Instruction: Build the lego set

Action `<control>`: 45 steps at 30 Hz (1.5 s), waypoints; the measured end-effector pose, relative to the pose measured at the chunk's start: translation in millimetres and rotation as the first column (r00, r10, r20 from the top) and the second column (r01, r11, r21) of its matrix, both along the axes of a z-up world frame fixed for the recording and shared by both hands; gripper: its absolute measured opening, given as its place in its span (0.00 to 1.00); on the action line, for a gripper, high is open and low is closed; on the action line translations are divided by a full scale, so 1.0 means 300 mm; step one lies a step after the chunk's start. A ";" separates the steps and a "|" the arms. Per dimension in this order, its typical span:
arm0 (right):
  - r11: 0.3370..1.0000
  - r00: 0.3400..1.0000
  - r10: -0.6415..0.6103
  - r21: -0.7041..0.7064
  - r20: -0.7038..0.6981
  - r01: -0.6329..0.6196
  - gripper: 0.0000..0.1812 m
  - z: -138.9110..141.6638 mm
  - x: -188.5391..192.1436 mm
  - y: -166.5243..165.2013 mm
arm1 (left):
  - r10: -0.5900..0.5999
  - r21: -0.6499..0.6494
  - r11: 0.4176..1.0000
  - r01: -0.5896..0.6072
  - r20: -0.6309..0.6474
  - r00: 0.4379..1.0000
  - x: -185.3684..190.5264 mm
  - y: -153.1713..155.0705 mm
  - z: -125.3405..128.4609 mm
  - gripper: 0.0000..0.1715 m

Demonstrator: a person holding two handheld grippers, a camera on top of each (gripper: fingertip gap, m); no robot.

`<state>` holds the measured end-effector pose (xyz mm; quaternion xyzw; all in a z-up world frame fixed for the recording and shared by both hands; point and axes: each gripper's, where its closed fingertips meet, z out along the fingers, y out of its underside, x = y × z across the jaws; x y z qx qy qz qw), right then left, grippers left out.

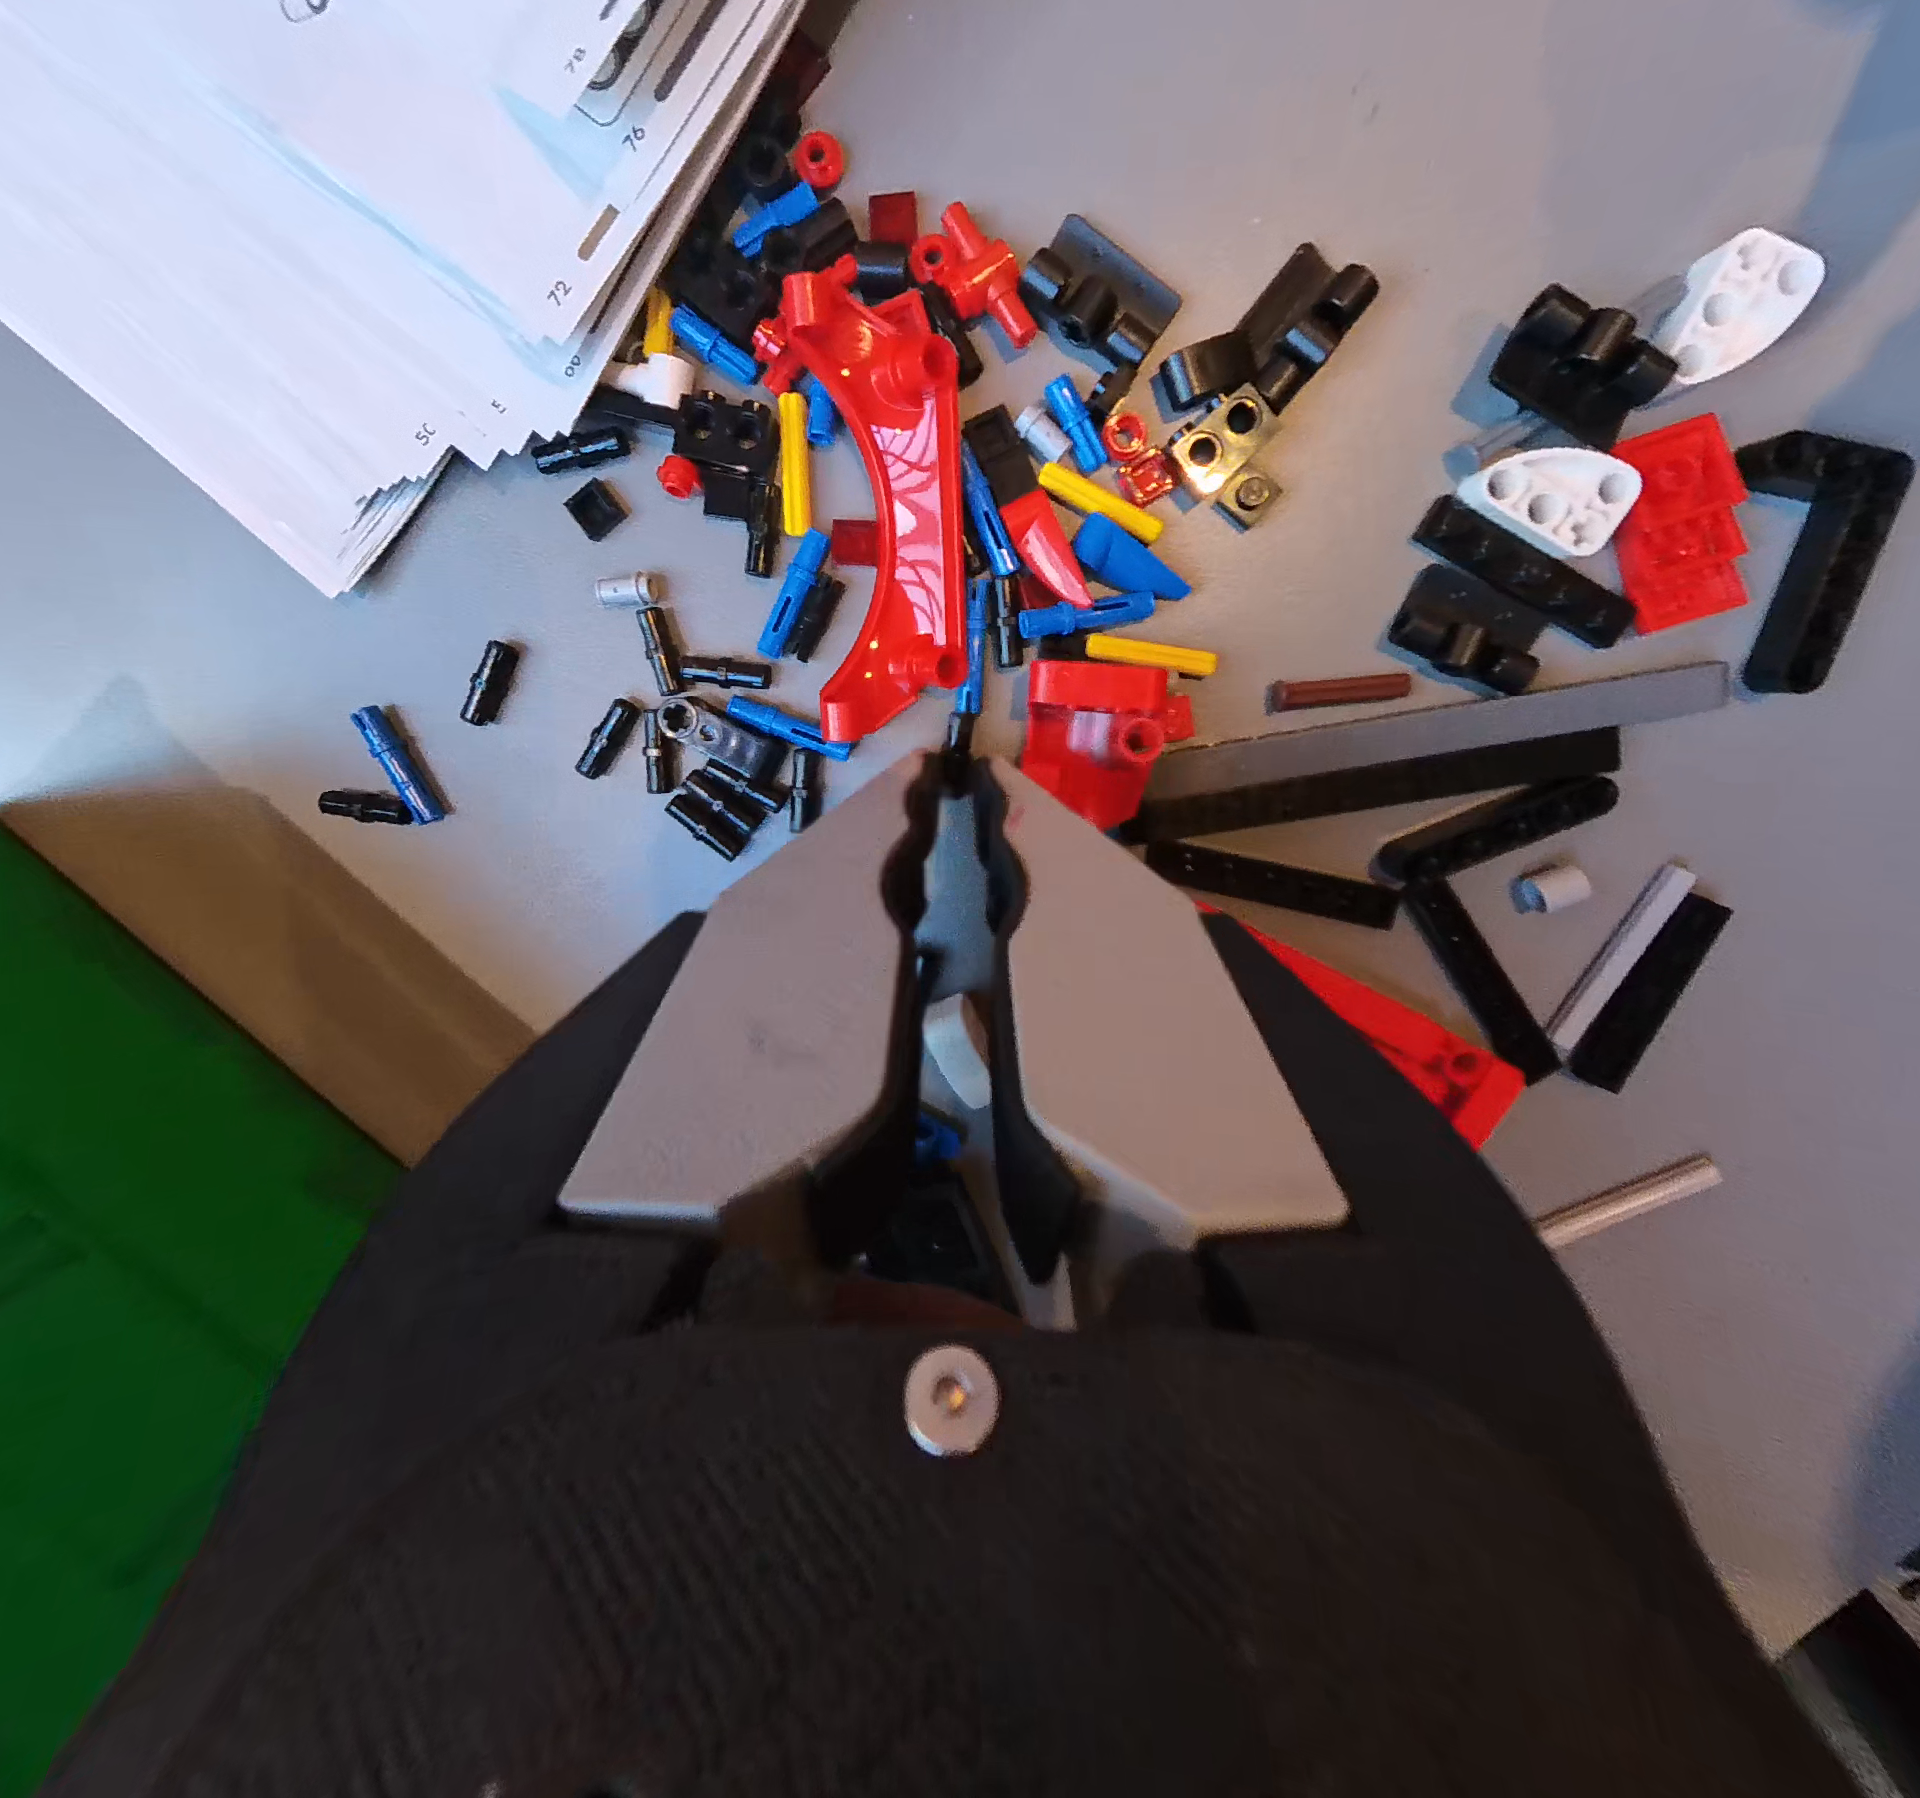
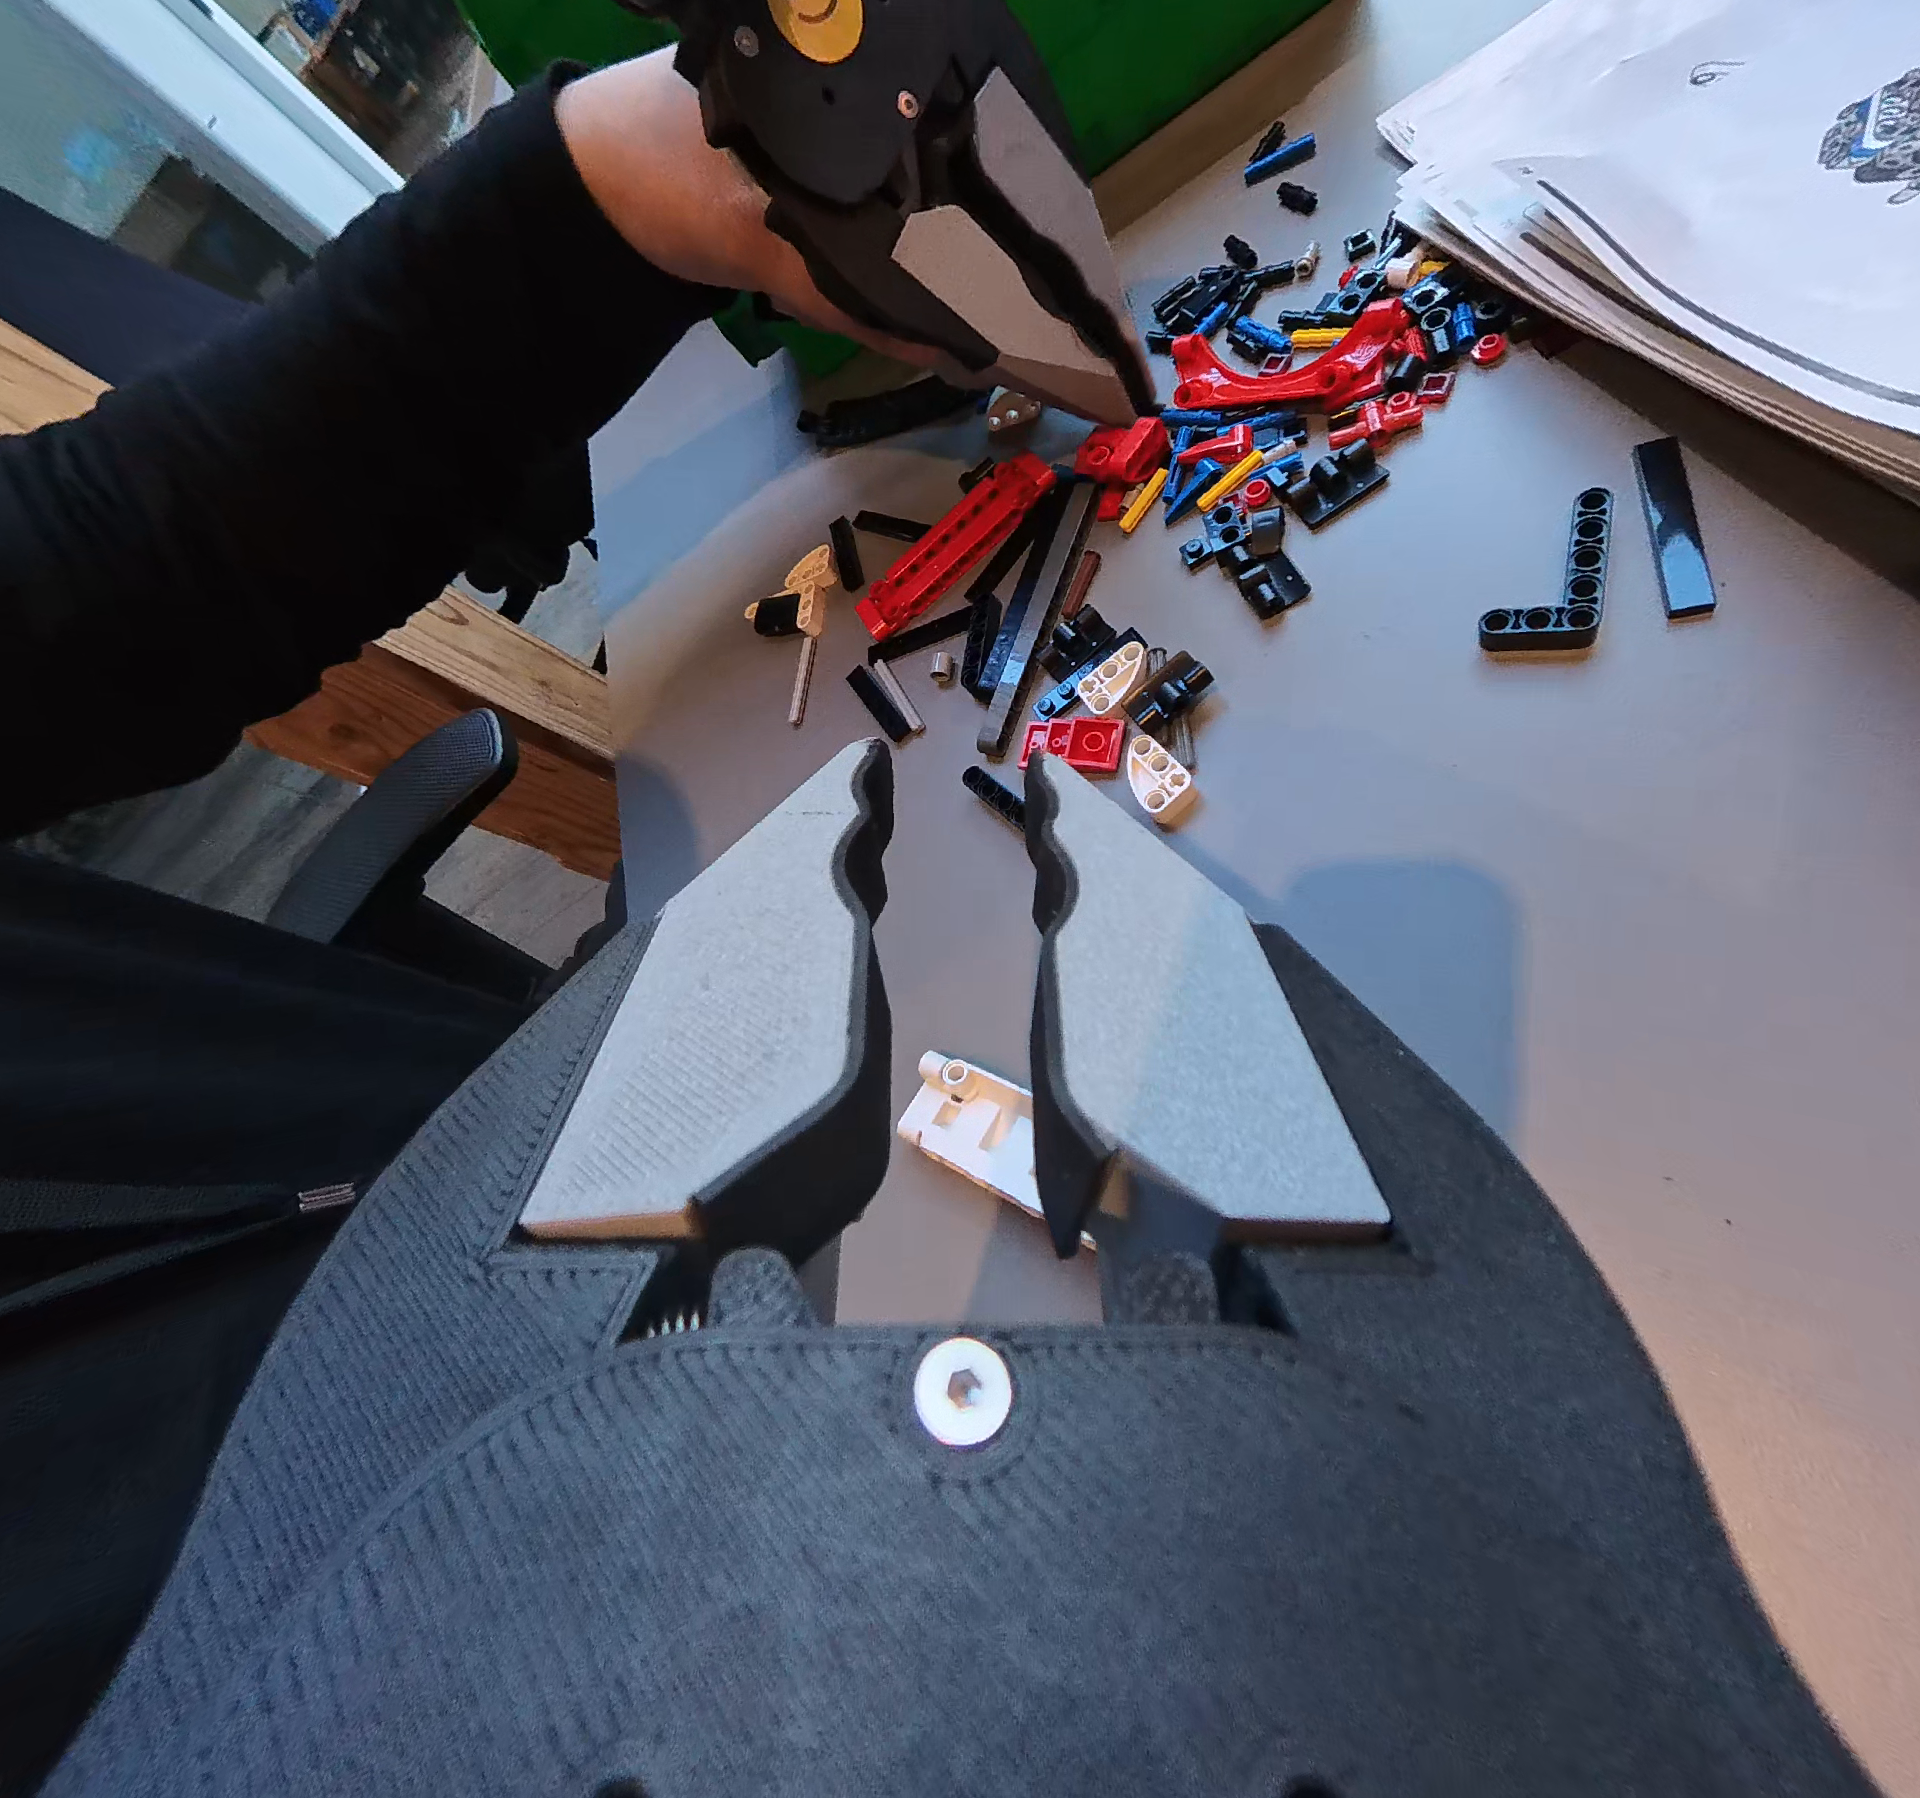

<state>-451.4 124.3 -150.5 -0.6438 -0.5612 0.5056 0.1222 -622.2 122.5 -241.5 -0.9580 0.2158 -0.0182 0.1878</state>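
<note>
A grey tabletop [image 2: 1455,917] carries a scattered heap of loose lego pieces [image 1: 935,501]: red, blue, yellow, black and white pins, beams and plates. Nothing assembled shows, so the build looks barely begun; nearly all joining seems left to do.

The landmark is a long curved red panel [image 1: 894,512] in the middle of the heap. A fanned stack of printed instruction pages [image 1: 312,190] lies just beyond it, overlapping the heap's edge. Black beams [image 1: 1382,782] and red plates [image 1: 1683,522] lie to the other side of it.

The left tool [image 1: 951,772] hangs just short of the panel's near end, tips pressed almost together on a thin dark pin [image 1: 954,735]. The right tool [image 2: 956,782] waits well apart from the panel, spread and holding nothing, above a white piece [image 2: 966,1125].
</note>
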 end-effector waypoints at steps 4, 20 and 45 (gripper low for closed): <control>1.000 1.000 0.001 -0.001 -0.001 -0.001 0.13 -0.001 0.002 -0.002 | 0.002 0.012 1.000 -0.002 0.009 1.000 0.000 -0.001 0.000 0.01; 1.000 1.000 -0.001 -0.008 -0.004 0.001 0.13 -0.003 0.015 0.000 | 0.002 0.041 0.999 -0.002 -0.004 1.000 -0.023 0.006 0.035 0.01; 1.000 0.996 0.022 -0.017 -0.087 -0.023 0.10 0.041 -0.006 -0.042 | -0.326 0.627 0.671 0.394 -0.228 0.917 0.436 -0.076 0.324 0.00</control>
